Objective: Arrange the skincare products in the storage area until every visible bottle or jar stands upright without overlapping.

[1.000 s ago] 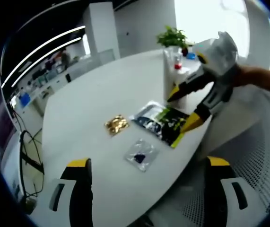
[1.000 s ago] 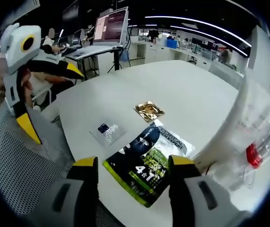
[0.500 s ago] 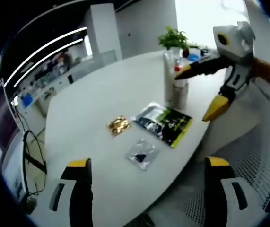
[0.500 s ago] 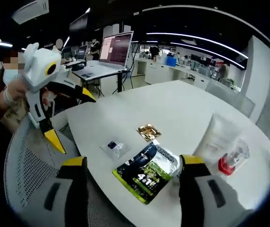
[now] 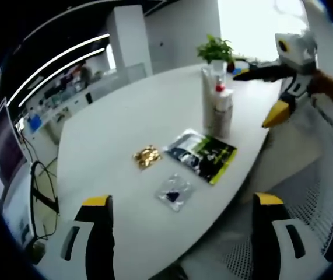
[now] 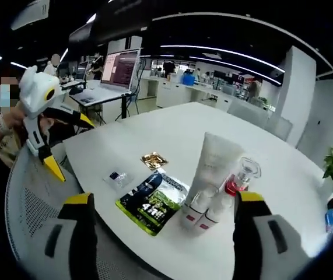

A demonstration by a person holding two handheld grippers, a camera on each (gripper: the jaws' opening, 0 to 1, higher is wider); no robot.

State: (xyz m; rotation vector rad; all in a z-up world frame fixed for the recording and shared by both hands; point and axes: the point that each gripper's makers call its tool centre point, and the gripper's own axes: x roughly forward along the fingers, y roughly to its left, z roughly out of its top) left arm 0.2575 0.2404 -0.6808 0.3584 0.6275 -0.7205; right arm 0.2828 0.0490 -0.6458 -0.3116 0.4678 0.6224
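Note:
A tall white tube (image 6: pixel 214 163) stands on the white table (image 6: pixel 172 131) with a clear red-necked bottle (image 6: pixel 240 175) and two small white bottles (image 6: pixel 204 213) clustered tight against it. In the left gripper view the same tube (image 5: pixel 209 96) and small bottles (image 5: pixel 222 114) stand near the table's right edge. My right gripper (image 6: pixel 172 245) is open and held back from the cluster, off the table edge. My left gripper (image 5: pixel 183 245) is open over the near edge, holding nothing. Each gripper shows in the other's view: right gripper (image 5: pixel 255 99), left gripper (image 6: pixel 73 150), both with jaws spread.
A dark and green flat pack (image 6: pixel 153 202), a gold sachet (image 6: pixel 153 160) and a small clear sachet (image 6: pixel 118 177) lie flat near the bottles. A potted plant (image 5: pixel 214 48) sits at the far end. Mesh chairs (image 6: pixel 32 210) border the table; a laptop (image 6: pixel 116 73) sits on a desk behind.
My right gripper has drawn back and away from the flat pack and the bottle cluster, so the bottles look smaller and whole in its view. The left gripper has barely moved.

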